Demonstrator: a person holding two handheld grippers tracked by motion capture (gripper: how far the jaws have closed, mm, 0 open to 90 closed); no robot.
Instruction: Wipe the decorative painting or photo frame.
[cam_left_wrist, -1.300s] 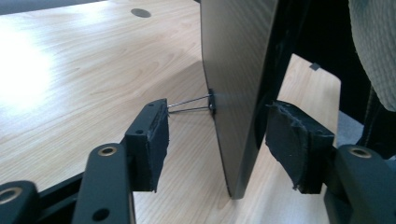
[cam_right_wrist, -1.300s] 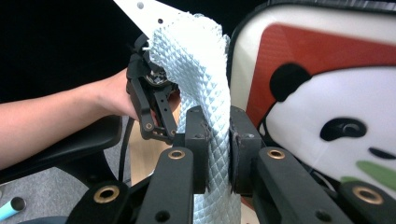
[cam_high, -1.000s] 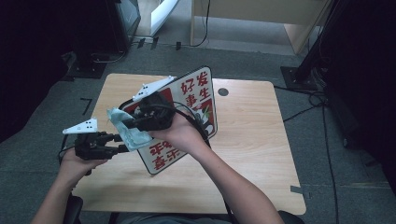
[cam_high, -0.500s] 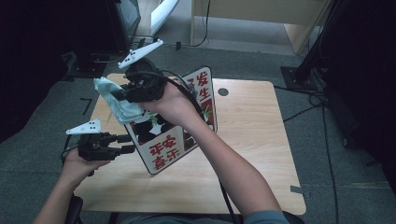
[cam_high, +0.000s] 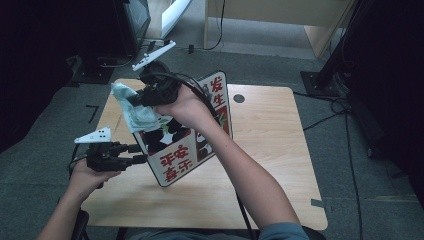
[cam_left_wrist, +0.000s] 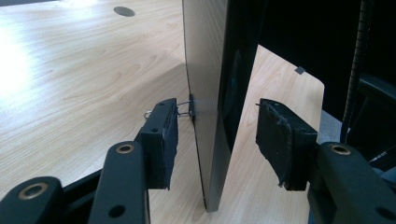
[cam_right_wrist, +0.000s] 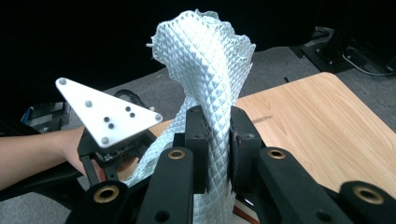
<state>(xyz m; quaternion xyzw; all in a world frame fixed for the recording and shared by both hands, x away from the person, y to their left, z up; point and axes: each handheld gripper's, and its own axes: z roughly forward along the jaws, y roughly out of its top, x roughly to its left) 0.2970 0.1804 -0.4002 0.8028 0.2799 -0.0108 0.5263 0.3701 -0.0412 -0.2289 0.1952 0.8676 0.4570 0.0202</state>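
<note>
Cloth (cam_right_wrist: 210, 70), pale and quilted, is clamped between the closed jaws of the right gripper (cam_right_wrist: 217, 140) and held against the upper left part of the sign (cam_high: 187, 135). Seen from above, that sign is a board printed with red characters and pandas; it stands tilted on the wooden table (cam_high: 270, 150), its lower edge on the top. From the left gripper view the board's edge (cam_left_wrist: 210, 116) passes between the jaws of the left gripper (cam_left_wrist: 217, 135), whose pads stand apart on either side, neither pressing on it. A small metal clip (cam_left_wrist: 184, 109) on the edge lies just beside the left pad.
</note>
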